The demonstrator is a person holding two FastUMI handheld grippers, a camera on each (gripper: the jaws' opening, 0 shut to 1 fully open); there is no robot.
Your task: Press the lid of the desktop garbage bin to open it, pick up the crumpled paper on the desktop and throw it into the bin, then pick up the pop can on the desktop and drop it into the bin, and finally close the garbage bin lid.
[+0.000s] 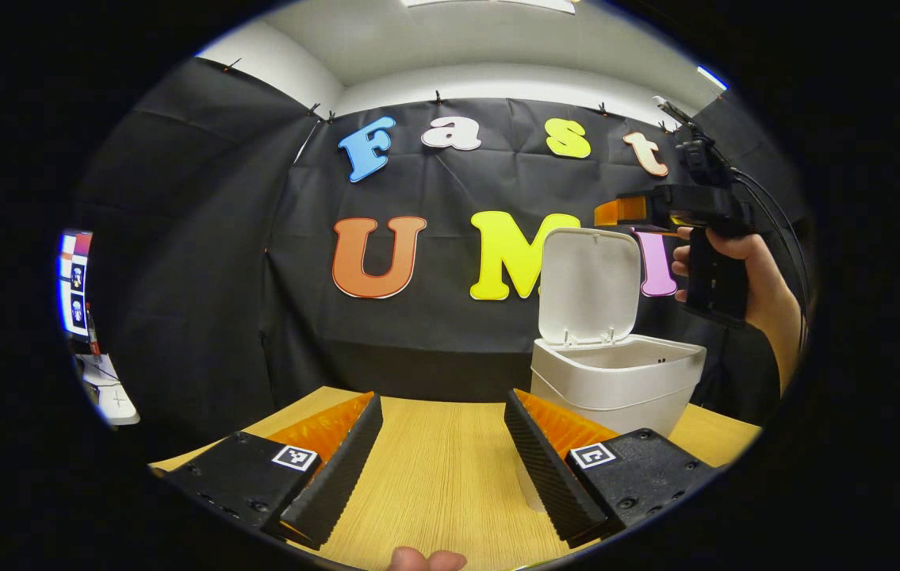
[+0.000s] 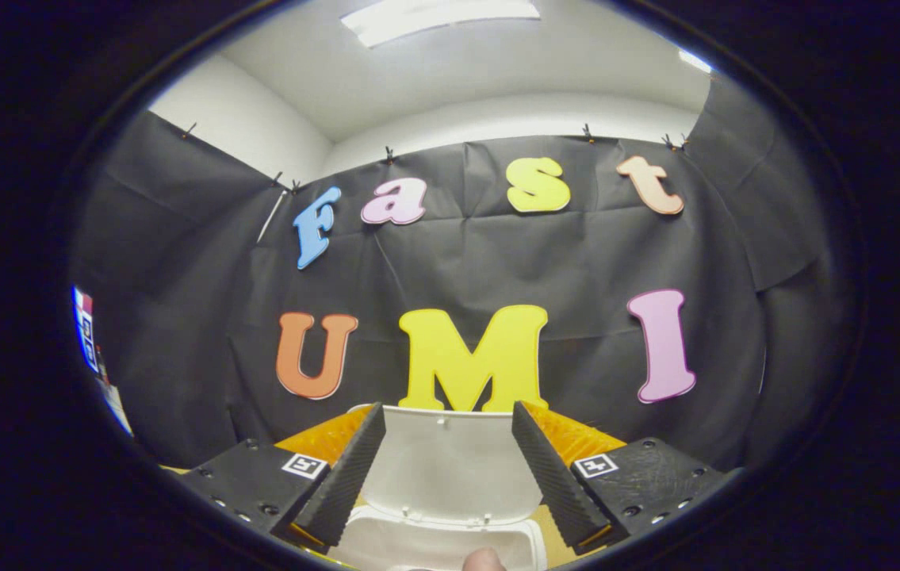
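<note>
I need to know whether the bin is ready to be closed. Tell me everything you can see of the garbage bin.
The garbage bin is white, plastic-looking, with a rounded-rectangular body standing upright on the wooden desktop. Its hinged lid stands open, nearly vertical, at the back rim. The right gripper hovers above the opening, jaws apart, touching nothing. Contents can't be seen.

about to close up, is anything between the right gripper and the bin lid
Nothing visible is. The right gripper is open above the bin, with the upright lid just beyond its fingertips.
</note>
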